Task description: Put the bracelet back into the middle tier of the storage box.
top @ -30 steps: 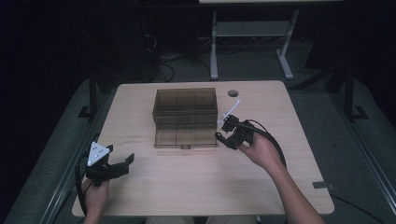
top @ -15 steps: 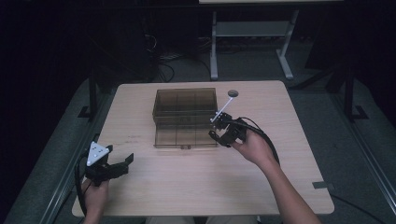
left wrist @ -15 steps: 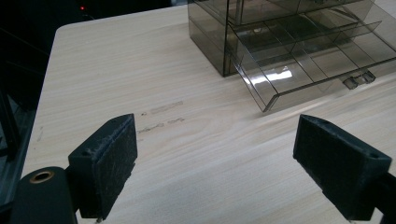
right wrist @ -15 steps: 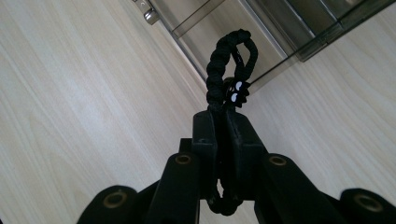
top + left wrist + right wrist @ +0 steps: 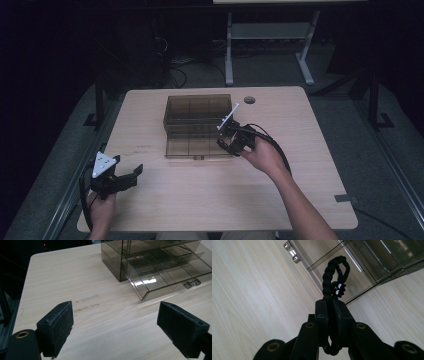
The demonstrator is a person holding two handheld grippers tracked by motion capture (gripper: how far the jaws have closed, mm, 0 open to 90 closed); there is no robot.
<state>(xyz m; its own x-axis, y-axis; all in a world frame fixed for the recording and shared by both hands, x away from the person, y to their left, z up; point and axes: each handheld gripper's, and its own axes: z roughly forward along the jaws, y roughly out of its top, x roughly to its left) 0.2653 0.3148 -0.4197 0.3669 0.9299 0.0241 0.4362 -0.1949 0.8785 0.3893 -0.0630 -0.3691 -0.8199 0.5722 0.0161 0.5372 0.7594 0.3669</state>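
While the left gripper [image 5: 131,176] rests spread and empty at the near counter [image 5: 210,200] edge, the right gripper [image 5: 225,145] stays clenched on a black braided cord [image 5: 333,272]; over the past second it has slid leftward from beside the organizer [image 5: 199,125] to the open drawer [image 5: 165,277], so the cord now hangs just above a right-hand compartment; dropping it in looks like the next step.

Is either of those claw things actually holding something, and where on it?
Yes. The right gripper is shut on a black braided cord loop, pinched at its lower end, near a small charm with white eyes. The left gripper is open and holds nothing.
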